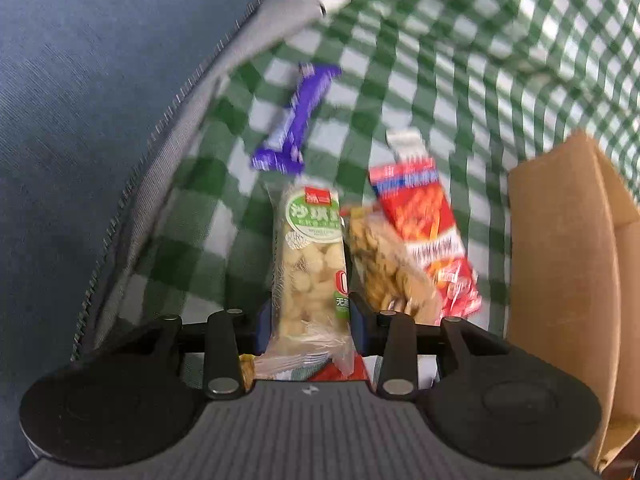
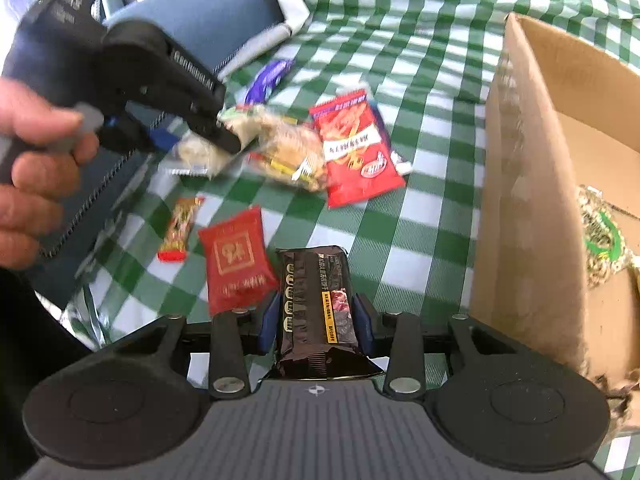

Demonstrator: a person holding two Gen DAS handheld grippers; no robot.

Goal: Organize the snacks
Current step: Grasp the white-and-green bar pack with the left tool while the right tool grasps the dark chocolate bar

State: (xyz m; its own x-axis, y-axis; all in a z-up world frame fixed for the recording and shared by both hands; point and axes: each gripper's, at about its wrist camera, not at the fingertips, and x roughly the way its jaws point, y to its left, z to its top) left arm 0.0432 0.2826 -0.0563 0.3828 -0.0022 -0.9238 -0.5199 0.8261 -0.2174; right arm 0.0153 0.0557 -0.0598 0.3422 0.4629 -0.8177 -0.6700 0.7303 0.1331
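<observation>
Snacks sit in both of our claws: the left gripper (image 1: 310, 312) has its blue pads narrowed onto a clear packet of pale puffed bites with a green label (image 1: 310, 256), which stands lengthwise between the fingers, its crimped tail reaching back toward the claw's body. Just right of that claw's tip lies a clear bag of brown crackers (image 1: 384, 264), touching the held packet, and beyond it to the right a red-and-white pouch (image 1: 428, 224); ahead and slightly left lies a purple bar (image 1: 298, 116). Our right gripper (image 2: 316, 320) is likewise partly closed, its pads pressing the sides of a black packet (image 2: 316, 304) that points forward out of the jaws. Just left of that claw's tip lies a red square sachet (image 2: 236, 260), touching the black packet's edge, and farther left a small red-and-gold candy bar (image 2: 180, 228). To the right of both claws stands an open cardboard box (image 2: 520, 200) with a green-printed snack bag (image 2: 600, 240) inside. Everything rests on a green-checked cloth (image 2: 420, 120), and a hand (image 2: 32, 152) grips the left tool's handle.
</observation>
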